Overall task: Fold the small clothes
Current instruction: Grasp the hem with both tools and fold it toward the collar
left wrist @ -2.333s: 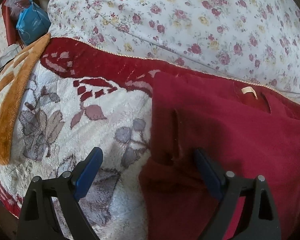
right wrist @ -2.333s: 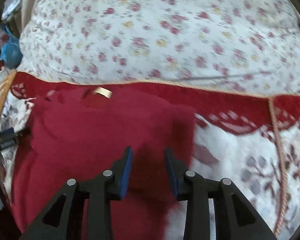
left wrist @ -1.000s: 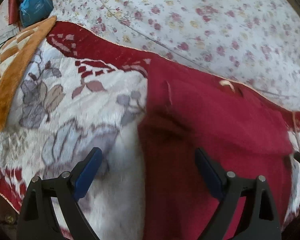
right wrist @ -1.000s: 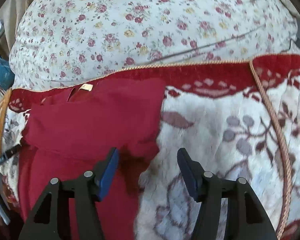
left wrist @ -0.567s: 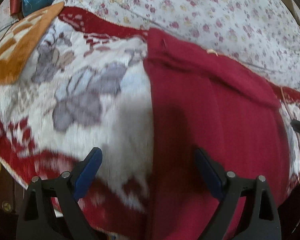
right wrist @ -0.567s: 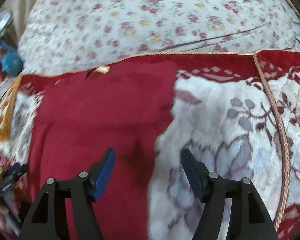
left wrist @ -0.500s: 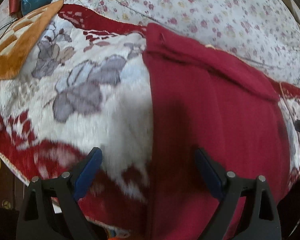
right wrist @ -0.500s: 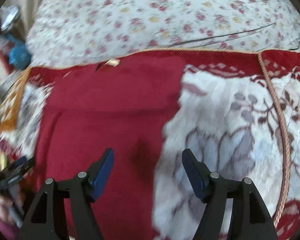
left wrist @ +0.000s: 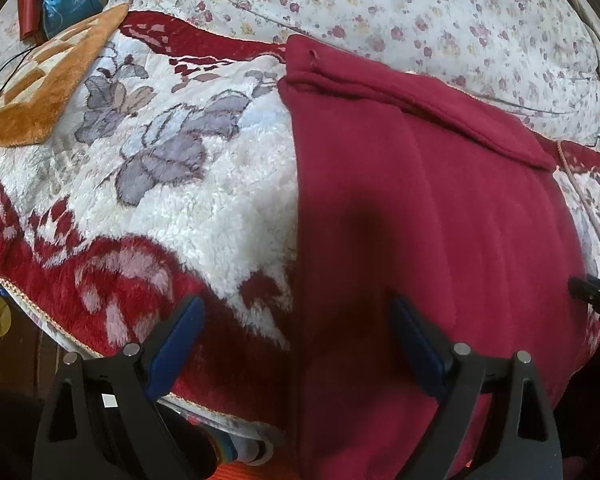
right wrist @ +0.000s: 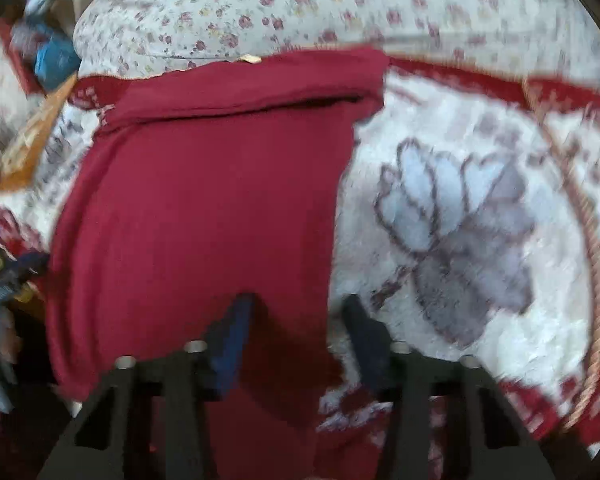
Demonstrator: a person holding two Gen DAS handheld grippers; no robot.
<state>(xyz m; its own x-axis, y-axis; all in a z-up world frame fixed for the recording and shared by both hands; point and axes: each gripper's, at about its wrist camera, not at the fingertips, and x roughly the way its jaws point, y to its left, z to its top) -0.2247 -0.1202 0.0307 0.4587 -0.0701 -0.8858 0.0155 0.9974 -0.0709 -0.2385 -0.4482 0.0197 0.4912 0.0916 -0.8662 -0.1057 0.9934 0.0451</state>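
A dark red garment lies flat on a fluffy red-and-white floral blanket, its far part folded over into a band; its near end hangs over the bed edge. My left gripper is open and empty, straddling the garment's left edge near the bed's front. In the right wrist view the same garment shows with a tan label at its far edge. My right gripper is open over the garment's right edge, holding nothing; that view is blurred.
A white flowered quilt lies behind the blanket. An orange checked rug and a blue bag are at far left. The right gripper's tip shows at the left view's right edge. Dark floor lies below the bed edge.
Both grippers have pulled back toward the bed's front edge, along the garment's sides. The right gripper let go of the garment earlier, opened wide, and has now narrowed somewhat.
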